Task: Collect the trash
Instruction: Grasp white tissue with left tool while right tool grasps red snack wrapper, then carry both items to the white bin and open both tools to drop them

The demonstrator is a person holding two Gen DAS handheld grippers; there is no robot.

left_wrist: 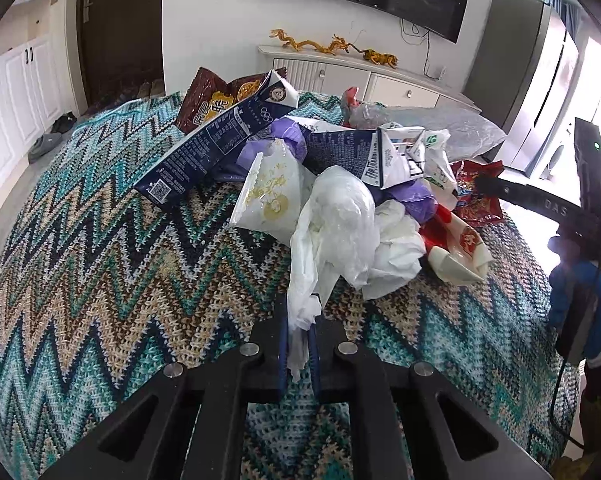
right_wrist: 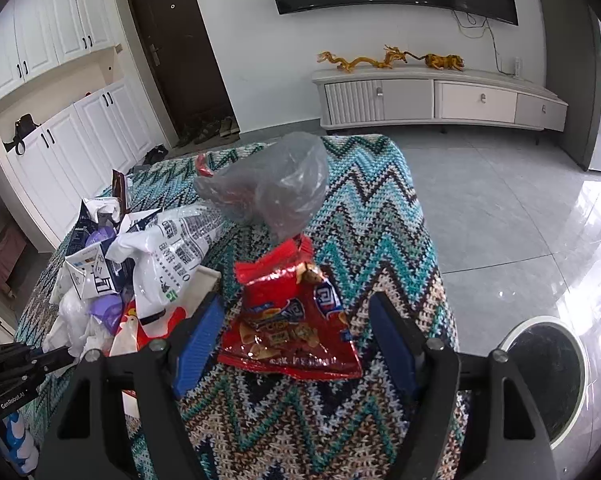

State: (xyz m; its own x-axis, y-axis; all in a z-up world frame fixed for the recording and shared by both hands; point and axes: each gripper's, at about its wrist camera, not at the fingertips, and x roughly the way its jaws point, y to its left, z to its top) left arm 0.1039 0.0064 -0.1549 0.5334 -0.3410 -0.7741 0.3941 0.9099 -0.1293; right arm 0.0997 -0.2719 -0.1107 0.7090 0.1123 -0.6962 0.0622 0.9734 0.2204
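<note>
While the left hand-held gripper (left_wrist: 299,344) is pinched tight on a tail of the white plastic bag (left_wrist: 332,228), the right hand-held gripper (right_wrist: 296,336) is spread wide with nothing in it yet. Red snack packet (right_wrist: 290,320) lies flat on the zigzag-knit tabletop (right_wrist: 380,216), right between those open fingers, long side running near to far, so the right one's clearly closer. It's tipped down toward the packet. Trash bin (right_wrist: 548,380) sits on the floor to the right. I'd guess it just closes next.
</note>
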